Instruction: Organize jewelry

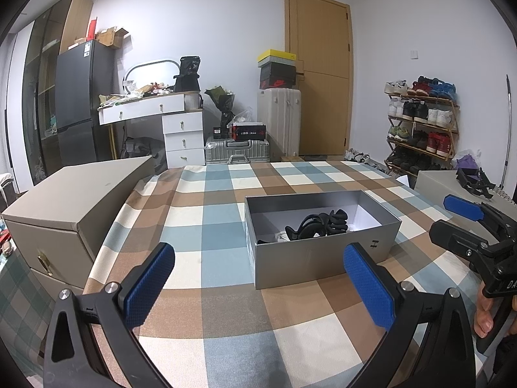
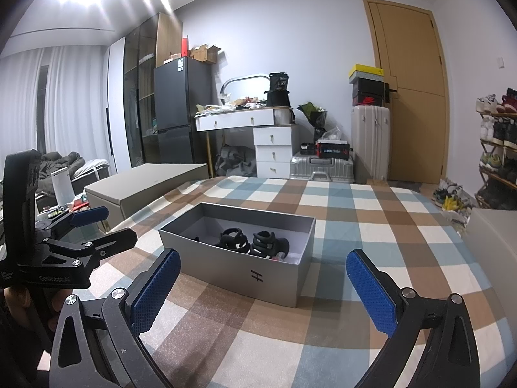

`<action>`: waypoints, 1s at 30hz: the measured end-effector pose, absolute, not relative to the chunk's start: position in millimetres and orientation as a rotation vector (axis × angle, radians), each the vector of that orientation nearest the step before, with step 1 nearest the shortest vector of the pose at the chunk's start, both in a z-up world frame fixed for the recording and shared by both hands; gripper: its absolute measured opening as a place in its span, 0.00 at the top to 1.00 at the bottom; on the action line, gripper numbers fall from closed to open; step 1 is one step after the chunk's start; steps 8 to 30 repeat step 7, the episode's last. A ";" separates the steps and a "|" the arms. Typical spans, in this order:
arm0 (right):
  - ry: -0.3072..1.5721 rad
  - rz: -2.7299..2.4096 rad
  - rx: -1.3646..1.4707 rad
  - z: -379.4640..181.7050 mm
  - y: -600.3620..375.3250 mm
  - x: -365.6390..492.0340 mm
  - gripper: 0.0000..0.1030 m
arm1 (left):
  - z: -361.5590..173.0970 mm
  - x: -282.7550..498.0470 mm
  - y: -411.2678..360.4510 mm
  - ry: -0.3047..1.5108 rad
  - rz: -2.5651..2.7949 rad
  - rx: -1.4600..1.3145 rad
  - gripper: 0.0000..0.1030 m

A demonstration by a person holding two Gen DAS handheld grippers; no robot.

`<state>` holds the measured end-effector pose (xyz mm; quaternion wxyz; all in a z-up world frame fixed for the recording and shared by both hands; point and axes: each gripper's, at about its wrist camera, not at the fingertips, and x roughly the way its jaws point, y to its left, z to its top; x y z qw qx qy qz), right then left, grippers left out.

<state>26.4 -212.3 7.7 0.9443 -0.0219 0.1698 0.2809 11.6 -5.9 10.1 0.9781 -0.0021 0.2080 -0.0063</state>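
Note:
An open grey box (image 1: 320, 258) sits on the checkered tablecloth (image 1: 226, 307); it also shows in the right wrist view (image 2: 258, 278). Inside lie black hair claw clips (image 1: 320, 224) (image 2: 255, 242) and a small pale item. My left gripper (image 1: 258, 286) is open and empty, held in front of the box's near left side. My right gripper (image 2: 263, 286) is open and empty, in front of the box's near wall. Each gripper shows at the edge of the other's view: the right gripper (image 1: 465, 208), the left gripper (image 2: 90, 215).
A large beige box (image 1: 71, 207) with a gold latch stands at the table's left. Another grey box (image 1: 465, 187) with a black object on it stands at the right. Behind are a dresser, suitcases, a door and a shoe rack (image 1: 420, 126).

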 end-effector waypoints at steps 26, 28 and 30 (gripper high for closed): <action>0.346 0.572 -0.044 7.2 -212.8 26.3 0.00 | 9.7 10.2 -5.6 0.416 -0.013 -0.012 0.01; 0.346 0.572 -0.044 7.2 -212.8 26.3 0.00 | 9.7 10.2 -5.6 0.416 -0.013 -0.012 0.01; 0.346 0.572 -0.044 7.2 -212.8 26.3 0.00 | 9.7 10.2 -5.6 0.416 -0.013 -0.012 0.01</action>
